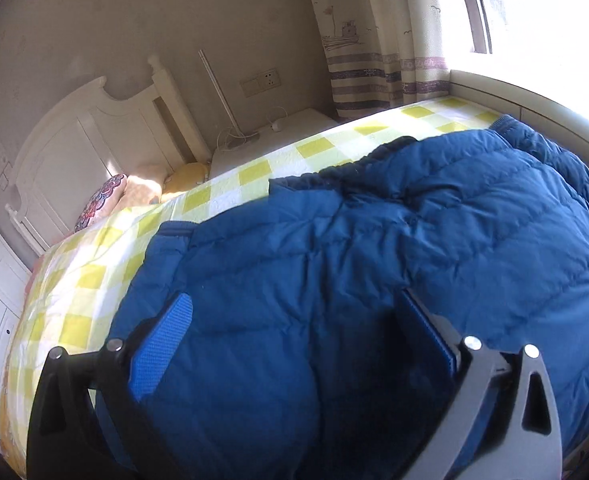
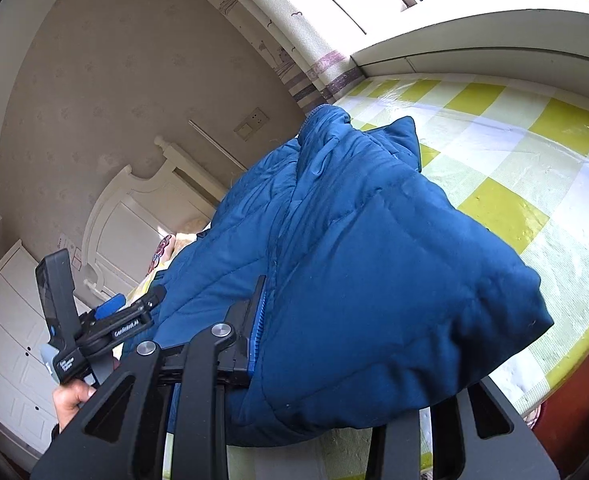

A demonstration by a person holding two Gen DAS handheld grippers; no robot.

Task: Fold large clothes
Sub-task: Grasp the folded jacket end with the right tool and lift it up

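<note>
Your left gripper (image 1: 294, 344) stands released, blue pads spread wide over the blue padded jacket (image 1: 374, 248); that jacket lies bunched on the yellow-checked bedsheet (image 1: 254, 172); in the right wrist view your left tool reads "GenRobot.AI", with a smaller label too small to read; your right gripper (image 2: 334, 360) is buried in jacket folds; whether it grips cannot be told.

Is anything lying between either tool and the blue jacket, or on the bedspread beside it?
Nothing visible. The left tool is open right over the blue jacket; the right tool has jacket fabric between its fingers. The checked bedspread beside it shows no objects.
</note>
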